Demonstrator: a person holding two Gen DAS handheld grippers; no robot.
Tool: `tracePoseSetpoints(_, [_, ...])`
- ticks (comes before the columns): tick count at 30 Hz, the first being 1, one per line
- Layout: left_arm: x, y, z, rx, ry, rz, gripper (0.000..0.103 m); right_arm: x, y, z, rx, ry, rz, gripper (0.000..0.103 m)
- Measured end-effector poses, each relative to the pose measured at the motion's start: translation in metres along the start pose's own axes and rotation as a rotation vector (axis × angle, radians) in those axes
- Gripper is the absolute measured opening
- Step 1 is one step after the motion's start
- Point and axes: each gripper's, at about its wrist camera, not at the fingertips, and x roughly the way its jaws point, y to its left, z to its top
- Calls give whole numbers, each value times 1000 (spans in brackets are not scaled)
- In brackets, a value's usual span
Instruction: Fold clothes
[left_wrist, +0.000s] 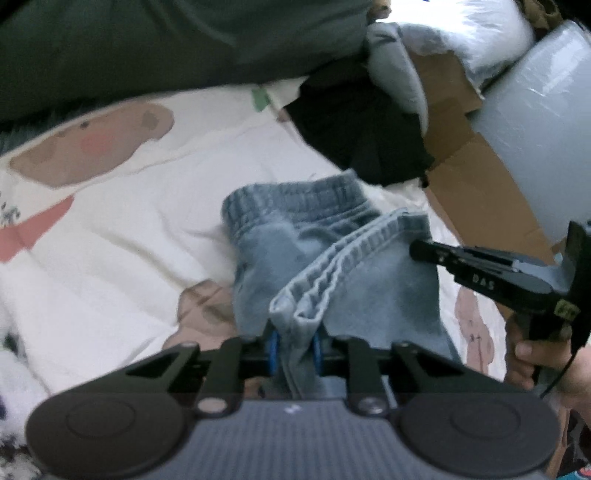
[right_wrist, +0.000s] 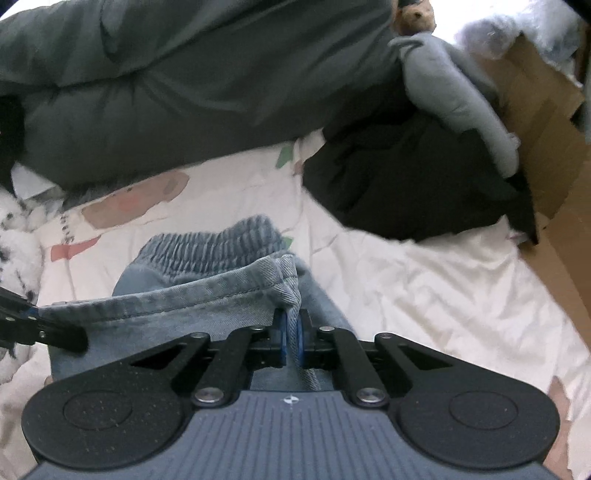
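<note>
The left gripper (left_wrist: 294, 341) is clamped on one corner of the hem of the denim shorts (left_wrist: 325, 258); the right gripper (right_wrist: 291, 334) pinches the other corner (right_wrist: 291, 295), its blue pads (right_wrist: 282, 332) pressed tight on the cloth; the hem hangs stretched between them, the elastic waistband (right_wrist: 207, 240) lying beyond on the printed white sheet (right_wrist: 424, 295); a dark green duvet (right_wrist: 184, 74), black cloth (right_wrist: 406, 184) and cardboard box (right_wrist: 546, 129) lie further off.

Open bedsheet (right_wrist: 424, 295) lies free to the right of the jeans (right_wrist: 207, 291). A green duvet (right_wrist: 184, 81) walls off the far side. A black garment (right_wrist: 406, 184), grey cloth (right_wrist: 454, 96) and cardboard box (right_wrist: 546, 140) block the far right corner.
</note>
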Motion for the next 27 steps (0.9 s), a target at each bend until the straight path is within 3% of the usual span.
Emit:
tracePoseSetpoints(9, [-1,-25,39,56,-37,-6,18,-32,-19,18,47,-68,-65,3])
tracePoseSetpoints(17, [16,-20,75,64,-26,18,18,-24,-22,38,77,-94,-106,3])
tracePoseSetpoints(27, [53,0,86,43,40,31,18,13,-17,39,110,-43,-158,3])
